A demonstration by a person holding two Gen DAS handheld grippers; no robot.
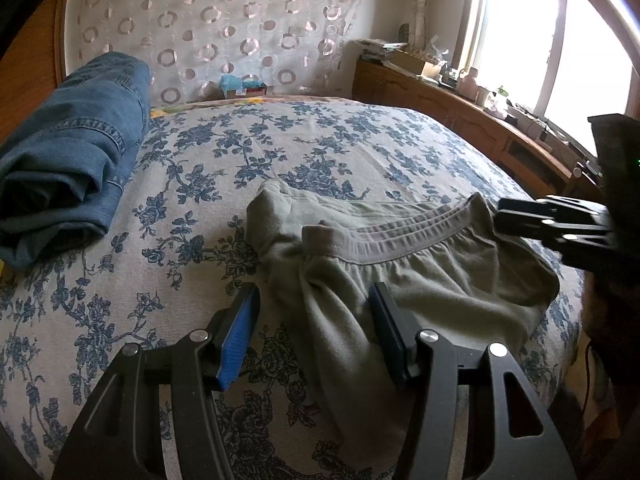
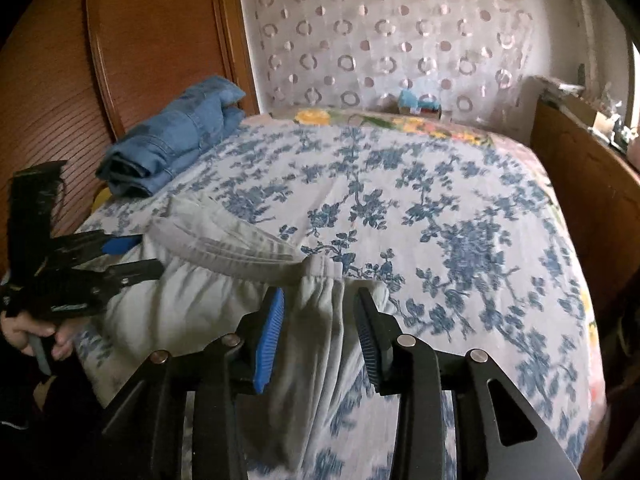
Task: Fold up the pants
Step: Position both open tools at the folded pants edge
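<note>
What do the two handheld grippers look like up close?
Both are matte black. The left gripper and right gripper each have two angular black fingers with cut-out slots and round silver pivot pins. Ribbed blue pads line the inner faces. A small green light glows on the right unit's body. A hand grips the left unit's handle.

Your two wrist cameras look steeply down, close over the bed [image 1: 360,140]. Both face the headboard curtain [image 2: 400,40] and share the olive pants [image 1: 420,280].
</note>
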